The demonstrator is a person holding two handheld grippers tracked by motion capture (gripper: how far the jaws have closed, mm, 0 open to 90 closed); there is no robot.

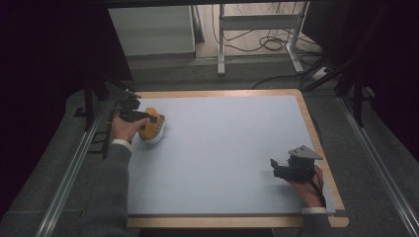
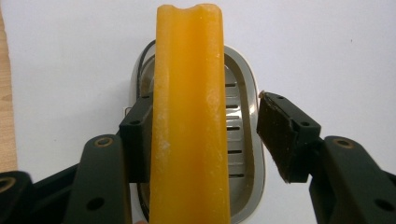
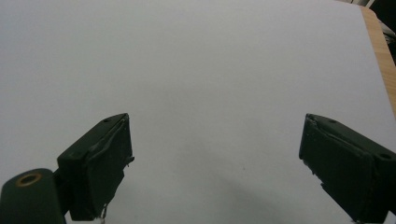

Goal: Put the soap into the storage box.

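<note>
A person sits at a table (image 1: 316,128) covered by a pale sheet (image 1: 227,153), with both forearms reaching in from the near edge. The left hand (image 1: 123,129) stretches to the far left part of the sheet and holds the left gripper (image 1: 146,117) over one orange soap bar (image 1: 150,126). In the left gripper view, the soap bar (image 2: 191,121) stands on its narrow edge in one white oval soap dish (image 2: 243,121) with a slotted metal insert. One jaw touches the bar's side; the other stands apart from it, so the jaws are spread and not clamped on it. The right hand (image 1: 309,190) rests near the right front corner, holding the right gripper (image 1: 276,167) low over bare sheet. Its jaws are spread wide with nothing between them. There are two grippers, one bar, one dish.
</note>
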